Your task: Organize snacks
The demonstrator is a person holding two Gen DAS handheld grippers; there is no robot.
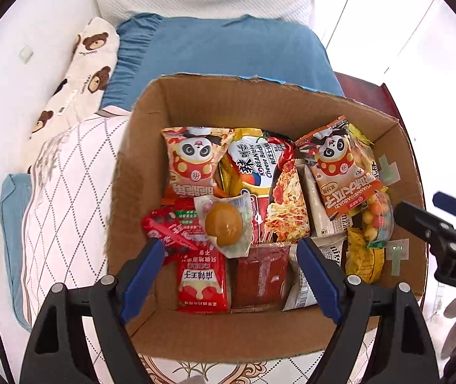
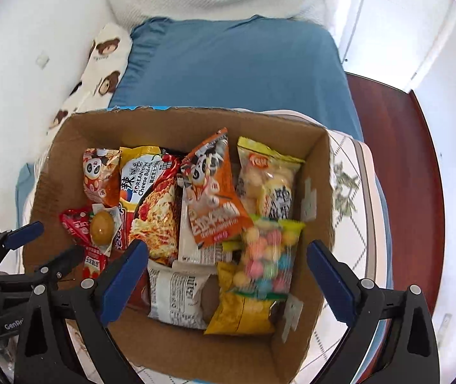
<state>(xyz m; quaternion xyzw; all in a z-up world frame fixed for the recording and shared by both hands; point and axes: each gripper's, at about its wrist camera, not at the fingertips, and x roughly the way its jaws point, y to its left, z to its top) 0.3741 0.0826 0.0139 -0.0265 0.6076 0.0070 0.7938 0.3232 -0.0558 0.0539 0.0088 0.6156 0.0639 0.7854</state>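
Bedding fills the background: a bed [image 1: 68,198] with a quilted white cover, a blue pillow [image 1: 221,51] toward its head end and a bear-print cushion [image 1: 90,64] along the wall-side edge. On the quilt near the foot edge sits an open cardboard box [image 1: 132,166], and the snacks lie inside it, packed flat in a single crowded layer so each label faces up.

Two panda-print packets [image 1: 192,163] lie at the far wall of the box with a Korean cheese noodle pack [image 1: 269,188] between them, probably because the larger flat bags tile best at the back. A wrapped brown egg [image 1: 223,224] rests on top of the red packets [image 1: 202,281] in the near left corner, touching them. A bag of coloured candy balls [image 2: 266,256] lies over a yellow packet [image 2: 244,310] against the right wall, with a white printed packet [image 2: 180,297] just beside it.

The left tool [image 1: 231,275] hangs above the near left part of the box, pointing steeply down, its jaws spread wide with nothing between the pads; the egg below looks freshly set down. The right tool [image 2: 228,275] hovers over the right half, jaws likewise apart and empty. Judging by the full box, sorting seems far along.
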